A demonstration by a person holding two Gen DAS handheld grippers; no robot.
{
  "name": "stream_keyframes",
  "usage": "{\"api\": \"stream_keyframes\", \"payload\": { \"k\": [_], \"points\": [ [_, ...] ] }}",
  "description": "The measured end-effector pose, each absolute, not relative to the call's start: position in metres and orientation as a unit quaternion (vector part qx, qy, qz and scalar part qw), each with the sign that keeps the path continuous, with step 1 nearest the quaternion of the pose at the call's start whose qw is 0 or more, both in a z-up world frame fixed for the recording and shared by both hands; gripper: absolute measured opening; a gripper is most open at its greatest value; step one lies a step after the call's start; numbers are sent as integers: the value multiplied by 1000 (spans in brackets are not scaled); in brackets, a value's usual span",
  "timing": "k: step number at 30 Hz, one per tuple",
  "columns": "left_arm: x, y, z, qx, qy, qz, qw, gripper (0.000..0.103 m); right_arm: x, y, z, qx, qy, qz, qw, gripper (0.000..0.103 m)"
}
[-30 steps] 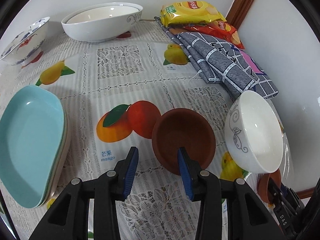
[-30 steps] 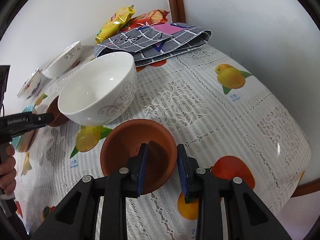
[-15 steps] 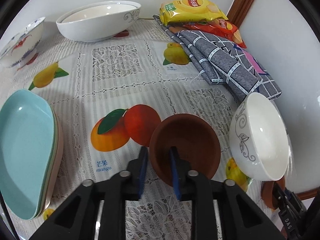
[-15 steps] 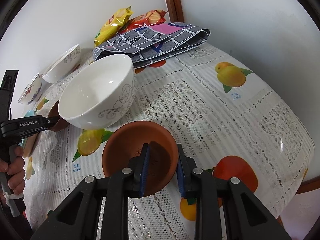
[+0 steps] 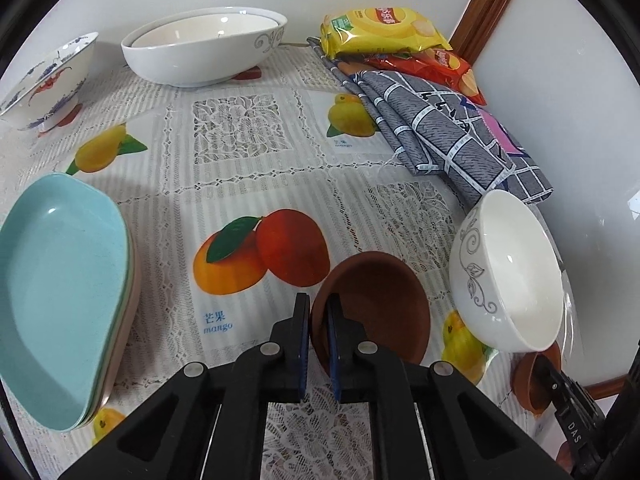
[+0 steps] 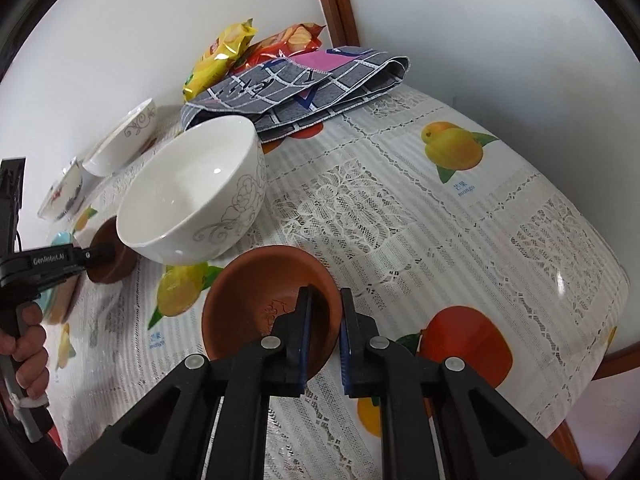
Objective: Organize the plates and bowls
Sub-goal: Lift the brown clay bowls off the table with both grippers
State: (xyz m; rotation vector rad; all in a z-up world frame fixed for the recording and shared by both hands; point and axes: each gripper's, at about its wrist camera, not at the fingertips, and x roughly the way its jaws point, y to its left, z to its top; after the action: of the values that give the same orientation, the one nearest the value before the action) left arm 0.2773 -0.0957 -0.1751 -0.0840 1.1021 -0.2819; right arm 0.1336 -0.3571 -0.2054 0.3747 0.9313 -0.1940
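Two brown clay bowls sit on the fruit-print tablecloth, with a white patterned bowl [image 5: 508, 268] [image 6: 188, 208] between them. My left gripper [image 5: 317, 300] grips the near rim of the left brown bowl [image 5: 380, 304], one pad inside and one outside, its jaws closing tight. My right gripper [image 6: 326, 294] pinches the near rim of the right brown bowl [image 6: 256, 300] the same way, jaws closing. The right wrist view shows the left brown bowl [image 6: 108, 256] at the left, with a hand [image 6: 28, 344] on the left tool's handle.
A stack of teal plates [image 5: 56, 280] lies at the left. A large white oval bowl [image 5: 200, 56] and a blue-and-red painted bowl [image 5: 48, 80] stand at the back. Snack bags [image 5: 380, 32] and a folded grey cloth [image 5: 448, 132] fill the back right corner.
Both grippers' jaws narrowed from open around the bowl rims to pressing on them. The left gripper edged forward over its bowl's rim; the right stayed put.
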Motion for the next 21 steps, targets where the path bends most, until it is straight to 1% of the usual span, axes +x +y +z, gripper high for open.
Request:
{"api": "stream_keyframes", "payload": {
  "k": [8,21],
  "points": [
    [265,-83,-166,-48,520,-133,842,8,126,-356,-198,197,434,-94,874,9],
    [235,-69,-136,-53,502,-136,852,8,106,-351,-176,209,417,-100,879,9]
  ]
}}
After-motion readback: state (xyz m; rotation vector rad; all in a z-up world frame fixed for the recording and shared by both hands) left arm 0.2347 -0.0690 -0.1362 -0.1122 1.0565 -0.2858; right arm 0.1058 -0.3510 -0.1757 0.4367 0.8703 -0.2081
